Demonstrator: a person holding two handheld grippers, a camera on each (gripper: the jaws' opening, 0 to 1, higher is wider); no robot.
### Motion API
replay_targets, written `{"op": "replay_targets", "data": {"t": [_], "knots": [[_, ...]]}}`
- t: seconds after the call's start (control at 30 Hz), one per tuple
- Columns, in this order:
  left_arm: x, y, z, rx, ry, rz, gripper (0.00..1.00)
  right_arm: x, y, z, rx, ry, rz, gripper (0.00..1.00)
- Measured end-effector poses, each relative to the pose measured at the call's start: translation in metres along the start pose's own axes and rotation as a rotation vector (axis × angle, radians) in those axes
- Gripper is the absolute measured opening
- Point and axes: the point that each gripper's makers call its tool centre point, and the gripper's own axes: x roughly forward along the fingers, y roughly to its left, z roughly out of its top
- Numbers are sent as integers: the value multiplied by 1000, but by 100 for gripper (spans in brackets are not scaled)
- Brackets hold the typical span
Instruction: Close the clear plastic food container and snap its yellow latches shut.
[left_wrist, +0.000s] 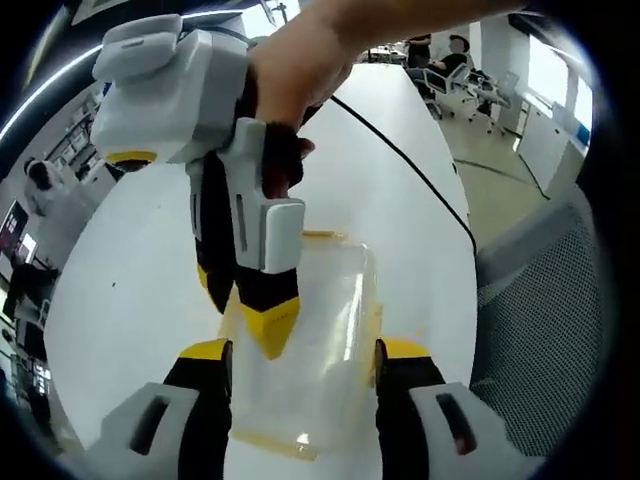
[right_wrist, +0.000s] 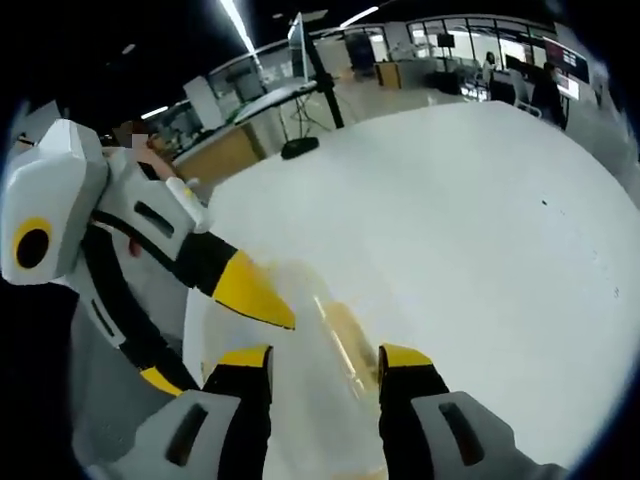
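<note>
The clear plastic container (left_wrist: 335, 290) lies on the white table (left_wrist: 130, 300), with yellow edging at its far end (left_wrist: 325, 236) and near end (left_wrist: 270, 443). My left gripper (left_wrist: 302, 350) is open, and the container sits between its two jaws. A hand holds my right gripper (left_wrist: 240, 305), which comes down from above with its yellow tips on the lid's left part. In the right gripper view my right gripper (right_wrist: 322, 357) is open over the blurred container (right_wrist: 335, 335). There the left gripper (right_wrist: 210, 335) reaches in from the left.
A black cable (left_wrist: 400, 150) runs across the table beyond the container. A grey mesh chair (left_wrist: 545, 300) stands at the table's right edge. People sit at desks far off (left_wrist: 450, 60). A stand on a dark base (right_wrist: 300, 145) rises behind the table.
</note>
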Motion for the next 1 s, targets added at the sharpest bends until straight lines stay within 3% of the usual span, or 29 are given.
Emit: {"op": "replay_targets", "data": {"t": [0.13, 0.27, 0.4, 0.47, 0.73, 1.0], "knots": [[-4, -10, 2, -12, -7, -19, 61, 0, 0, 0, 3, 6, -7, 42], [5, -9, -13, 84, 84, 15, 59, -1, 1, -1, 8, 13, -16, 41], [9, -14, -13, 66, 79, -6, 56, -3, 7, -5, -7, 29, -6, 40], [10, -17, -14, 75, 79, -20, 57, -1, 13, -4, -55, 29, 25, 39], [11, -15, -16, 82, 78, -22, 57, -3, 8, -7, 9, 27, 24, 39], [14, -20, -12, 123, 70, -36, 57, -7, 8, -13, 41, 25, 39, 31]]}}
